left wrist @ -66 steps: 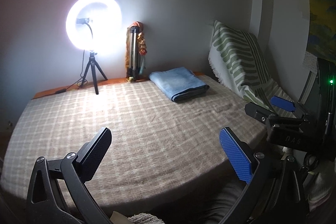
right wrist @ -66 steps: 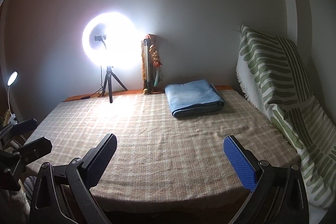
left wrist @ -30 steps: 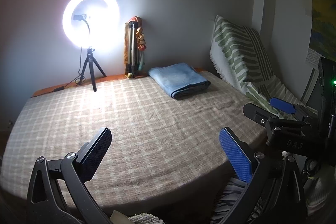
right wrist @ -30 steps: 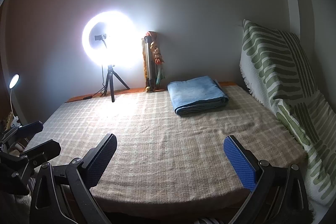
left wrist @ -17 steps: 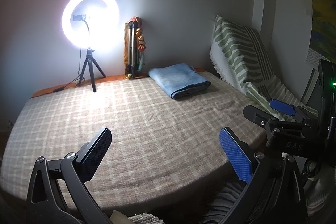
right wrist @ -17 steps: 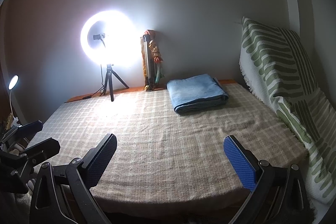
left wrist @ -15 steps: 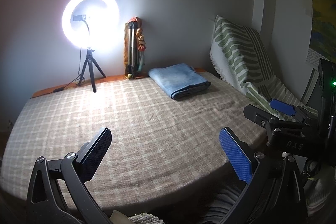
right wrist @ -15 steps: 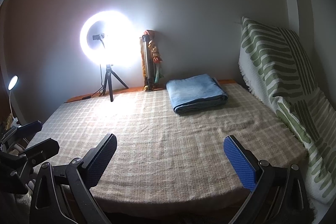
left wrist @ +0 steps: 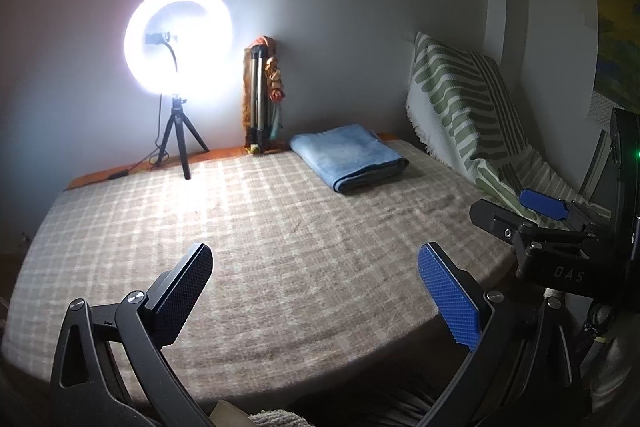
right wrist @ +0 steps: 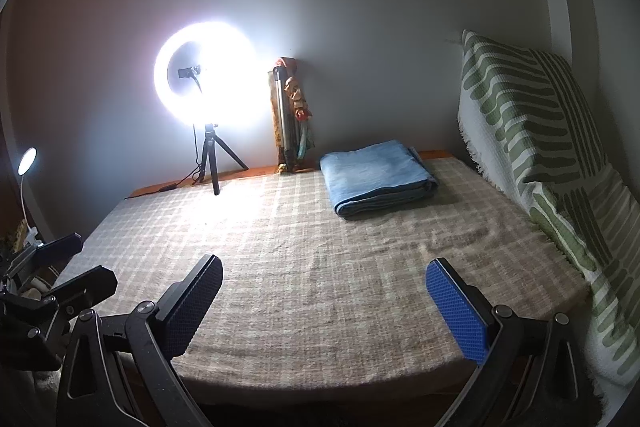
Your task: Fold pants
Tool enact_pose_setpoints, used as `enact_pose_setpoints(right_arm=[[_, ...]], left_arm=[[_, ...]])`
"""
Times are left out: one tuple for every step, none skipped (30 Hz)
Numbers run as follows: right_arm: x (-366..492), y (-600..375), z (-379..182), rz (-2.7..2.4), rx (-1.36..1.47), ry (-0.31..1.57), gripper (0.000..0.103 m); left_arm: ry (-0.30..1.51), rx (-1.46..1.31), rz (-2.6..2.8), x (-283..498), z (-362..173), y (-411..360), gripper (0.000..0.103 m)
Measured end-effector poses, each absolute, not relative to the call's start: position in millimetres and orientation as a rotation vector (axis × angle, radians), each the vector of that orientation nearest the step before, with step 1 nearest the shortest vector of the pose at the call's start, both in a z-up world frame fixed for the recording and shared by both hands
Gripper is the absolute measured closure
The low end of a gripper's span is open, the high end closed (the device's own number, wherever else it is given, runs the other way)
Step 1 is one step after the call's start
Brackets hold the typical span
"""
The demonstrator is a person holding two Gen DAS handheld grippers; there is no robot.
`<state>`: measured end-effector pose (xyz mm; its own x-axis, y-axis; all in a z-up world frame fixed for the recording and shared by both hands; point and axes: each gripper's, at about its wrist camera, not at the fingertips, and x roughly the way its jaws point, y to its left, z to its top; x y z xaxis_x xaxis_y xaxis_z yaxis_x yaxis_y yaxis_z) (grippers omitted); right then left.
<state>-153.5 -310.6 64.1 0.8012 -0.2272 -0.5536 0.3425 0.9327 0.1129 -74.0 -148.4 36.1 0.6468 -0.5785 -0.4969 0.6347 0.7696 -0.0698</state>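
Note:
Folded light blue pants (left wrist: 349,155) lie as a neat stack at the far side of the table, near the wall; they also show in the right wrist view (right wrist: 378,177). My left gripper (left wrist: 316,297) is open and empty above the table's near edge. My right gripper (right wrist: 325,303) is open and empty, also at the near edge. The right gripper shows at the right of the left wrist view (left wrist: 520,213), and the left gripper shows at the left of the right wrist view (right wrist: 60,267). Both are far from the pants.
A checked beige cloth (right wrist: 304,247) covers the table. A lit ring light on a small tripod (right wrist: 206,83) and a folded tripod (right wrist: 290,115) stand at the back wall. A green-striped blanket (right wrist: 560,163) drapes over something at the right. A small lamp (right wrist: 27,161) glows at the far left.
Both views have shifted only slightly; the grippers stay open and the folded pants have not moved.

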Motion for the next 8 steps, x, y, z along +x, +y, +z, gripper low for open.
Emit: enact_pose_setpoints(right_arm=[[-153.0,-310.2,64.4,-0.307,0.210,0.565,0.000],[-152.7,-310.0,64.7,-0.307,0.210,0.565,0.000],[-151.8,-311.0,64.9,-0.307,0.212,0.564,0.000],[-151.5,-311.3,65.2,-0.308,0.216,0.563,0.000],[-151.4,-311.7,65.4,-0.307,0.220,0.562,0.000],[-151.2,-312.0,65.5,-0.307,0.222,0.562,0.000],[-151.1,-312.0,65.8,-0.306,0.222,0.562,0.000],[-150.9,-311.6,66.0,-0.306,0.221,0.563,0.000]], left_arm=[[0.521,0.115,-0.693,-74.6,36.5,-148.2,0.001],[0.520,0.113,-0.695,-74.7,36.9,-148.1,0.001],[0.518,0.113,-0.693,-74.4,37.2,-147.6,0.001],[0.516,0.112,-0.692,-74.3,37.6,-147.1,0.001],[0.517,0.110,-0.694,-73.9,38.0,-146.7,0.001],[0.518,0.108,-0.694,-73.8,38.2,-146.2,0.001],[0.518,0.106,-0.695,-73.3,38.6,-145.6,0.001],[0.517,0.108,-0.694,-73.2,39.0,-145.4,0.001]])
